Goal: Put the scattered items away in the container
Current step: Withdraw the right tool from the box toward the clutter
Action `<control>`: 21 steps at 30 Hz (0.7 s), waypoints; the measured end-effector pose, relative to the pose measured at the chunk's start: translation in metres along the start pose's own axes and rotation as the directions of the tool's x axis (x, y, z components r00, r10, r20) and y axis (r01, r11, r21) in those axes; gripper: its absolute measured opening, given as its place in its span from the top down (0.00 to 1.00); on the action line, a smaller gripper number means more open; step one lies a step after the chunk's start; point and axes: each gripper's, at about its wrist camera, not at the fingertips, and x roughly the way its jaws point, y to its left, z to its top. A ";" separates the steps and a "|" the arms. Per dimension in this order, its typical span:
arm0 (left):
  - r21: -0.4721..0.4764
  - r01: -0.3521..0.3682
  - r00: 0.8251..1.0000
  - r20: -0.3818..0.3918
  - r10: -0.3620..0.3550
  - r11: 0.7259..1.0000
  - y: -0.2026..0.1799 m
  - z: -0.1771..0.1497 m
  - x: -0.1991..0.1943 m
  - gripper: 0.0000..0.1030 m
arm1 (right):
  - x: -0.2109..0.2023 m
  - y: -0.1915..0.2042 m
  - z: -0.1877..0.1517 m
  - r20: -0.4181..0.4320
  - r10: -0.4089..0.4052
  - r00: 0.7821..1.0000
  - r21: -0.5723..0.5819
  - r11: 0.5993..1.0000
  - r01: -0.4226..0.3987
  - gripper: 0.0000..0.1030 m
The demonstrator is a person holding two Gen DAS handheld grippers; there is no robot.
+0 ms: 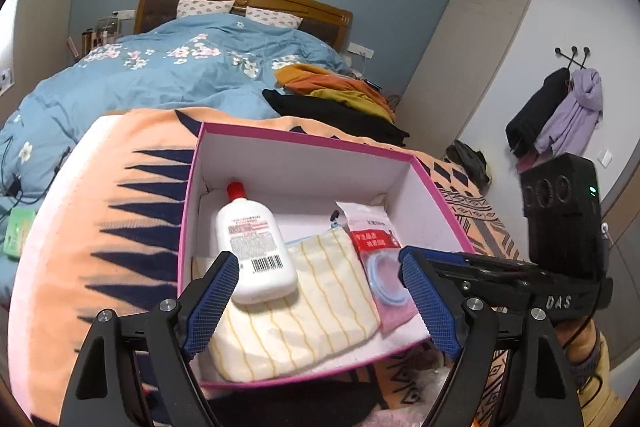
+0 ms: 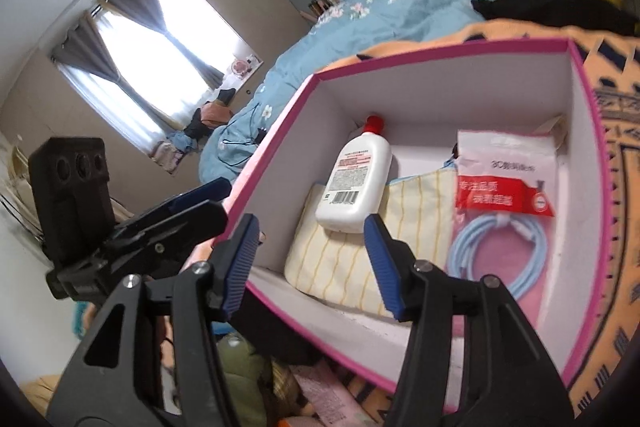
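L gripper (image 1: 320,291): jaws spread wide, nothing between them; hung over near edge of box, blue ribbed pads (image 1: 214,301) either side of bottle & pouch.
R gripper (image 2: 310,263): jaws apart, empty; hung over near-left corner of box, one pad outside the wall, the other above the pouch.
R gripper seen from L cam (image 1: 560,255): black body just right of box, white "DAS" lettering readable, small green light lit.
L gripper seen from R cam (image 2: 132,227): left of box, blue pads close together from this angle.
Bottle (image 1: 254,247): white w/ red cap, lay flat in box, base resting on pouch; back label w/ pink band, small print too fine to read, barcode near base.
Pouch (image 1: 296,311): cream w/ yellow stripes, lay on box floor, near side.
Cable pack (image 2: 504,211): clear bag in box, right of pouch, touching it; red band w/ white Chinese chars, grey "3C" + blurred chars above; coiled light-blue cable (image 2: 496,255) inside.
Box (image 1: 304,137): pink rim, white inside, lid off; sat on blanket.
Blanket (image 1: 104,211): orange/pink w/ navy spikes, on bed.
Duvet (image 1: 160,75): blue, floral, behind box.
Clothes pile (image 1: 336,91): orange, mustard, black, on bed beyond box.
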 end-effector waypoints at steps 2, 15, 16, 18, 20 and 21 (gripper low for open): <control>-0.006 -0.017 1.000 0.017 0.018 1.000 -0.001 -0.006 -0.005 0.15 | -0.007 0.006 -0.008 0.029 -0.023 0.999 -0.038 0.999 0.024 0.45; 0.017 -0.062 0.994 0.093 0.060 0.998 -0.013 -0.046 -0.054 0.02 | -0.042 0.053 -0.079 0.145 -0.116 0.983 -0.302 0.941 0.155 0.29; 0.019 -0.062 0.994 0.096 0.060 0.998 -0.013 -0.049 -0.058 0.02 | -0.042 0.056 -0.084 0.144 -0.116 0.983 -0.320 0.934 0.157 0.29; 0.024 -0.060 0.994 0.090 0.057 0.998 -0.010 -0.057 -0.062 0.02 | -0.042 0.062 -0.093 0.143 -0.118 0.983 -0.355 0.921 0.162 0.29; 0.002 -0.057 0.995 0.079 0.057 0.998 -0.003 -0.063 -0.066 0.02 | -0.043 0.066 -0.101 0.135 -0.110 0.985 -0.376 0.914 0.154 0.29; -0.008 -0.053 0.996 0.076 0.053 0.999 0.000 -0.066 -0.067 0.02 | -0.042 0.069 -0.108 0.125 -0.105 0.987 -0.388 0.910 0.146 0.29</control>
